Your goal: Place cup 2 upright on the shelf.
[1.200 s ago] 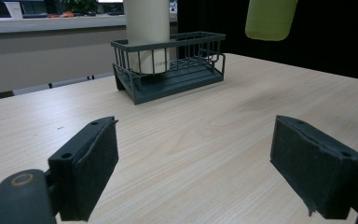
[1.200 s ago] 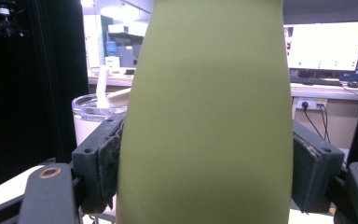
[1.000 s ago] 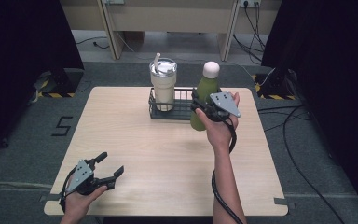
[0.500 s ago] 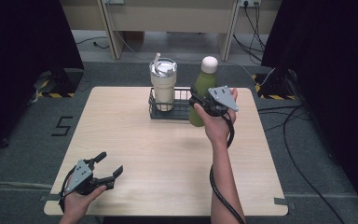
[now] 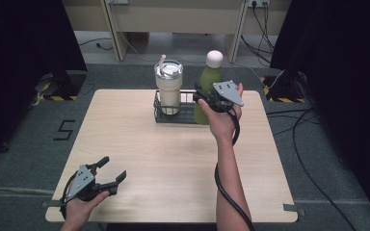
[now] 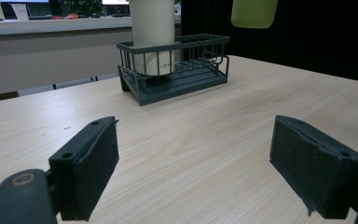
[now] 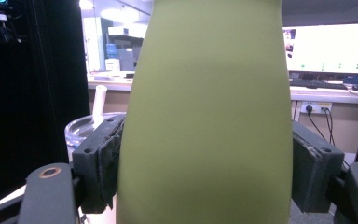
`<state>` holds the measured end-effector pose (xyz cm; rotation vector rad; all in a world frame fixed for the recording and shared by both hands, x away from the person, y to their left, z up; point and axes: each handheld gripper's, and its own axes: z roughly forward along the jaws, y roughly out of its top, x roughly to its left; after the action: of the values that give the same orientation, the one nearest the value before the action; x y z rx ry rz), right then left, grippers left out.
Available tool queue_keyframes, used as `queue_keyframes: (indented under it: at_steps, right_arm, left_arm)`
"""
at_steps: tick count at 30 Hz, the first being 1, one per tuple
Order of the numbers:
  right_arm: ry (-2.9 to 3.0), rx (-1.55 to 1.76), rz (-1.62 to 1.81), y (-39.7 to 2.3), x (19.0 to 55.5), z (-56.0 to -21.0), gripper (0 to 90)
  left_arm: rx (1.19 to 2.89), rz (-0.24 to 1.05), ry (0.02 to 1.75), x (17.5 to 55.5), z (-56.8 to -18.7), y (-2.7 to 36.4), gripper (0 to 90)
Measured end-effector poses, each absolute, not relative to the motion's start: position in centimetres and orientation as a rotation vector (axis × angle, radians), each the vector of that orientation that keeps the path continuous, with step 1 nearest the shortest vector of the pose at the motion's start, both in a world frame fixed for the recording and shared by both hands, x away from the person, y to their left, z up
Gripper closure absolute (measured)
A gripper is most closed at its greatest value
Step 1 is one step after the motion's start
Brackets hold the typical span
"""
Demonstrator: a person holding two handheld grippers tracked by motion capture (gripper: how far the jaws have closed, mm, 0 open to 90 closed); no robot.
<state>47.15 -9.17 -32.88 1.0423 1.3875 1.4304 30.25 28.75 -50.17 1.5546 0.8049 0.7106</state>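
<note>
- While the right gripper (image 5: 207, 99) clamps the tall green bottle with the rounded white cap (image 5: 208, 84) across its belly, both black pads (image 7: 103, 161) press flat on its sides in the right gripper view.
- Held upright in the air, that bottle hangs with its base clear above the right end of the dark wire basket (image 5: 187, 115), as the left gripper view shows from low down.
- Its skin looks smooth and matt, probably coated metal: stiff, not fragile, but likely slippery, and heavy if filled.
- Taking it at the wide middle suits it; the narrow neck would give the pads less to bite on, and a top-heavy tilt seems the risk.
- Inside the basket's left end stands a cream tumbler with a clear lid and a straw (image 5: 168, 86), just beside the bottle.
- Far off at the near edge of the pale wooden table (image 5: 139, 154), the left gripper (image 5: 110, 171) rests with jaws spread wide and nothing between them.
</note>
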Motion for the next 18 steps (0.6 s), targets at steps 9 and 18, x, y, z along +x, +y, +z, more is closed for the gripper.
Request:
queue_keyframes:
  at_steps: [9, 18]
  right_arm:
    - [1.383, 1.041, 1.438, -8.8, 48.0, -32.1, 24.6]
    - [1.371, 1.048, 1.438, -8.7, 48.6, -31.7, 24.6]
  left_arm:
    - [1.546, 0.713, 0.812, 30.2, -50.1, 28.9, 14.7]
    - [1.544, 0.713, 0.815, 30.2, -50.1, 28.9, 14.7]
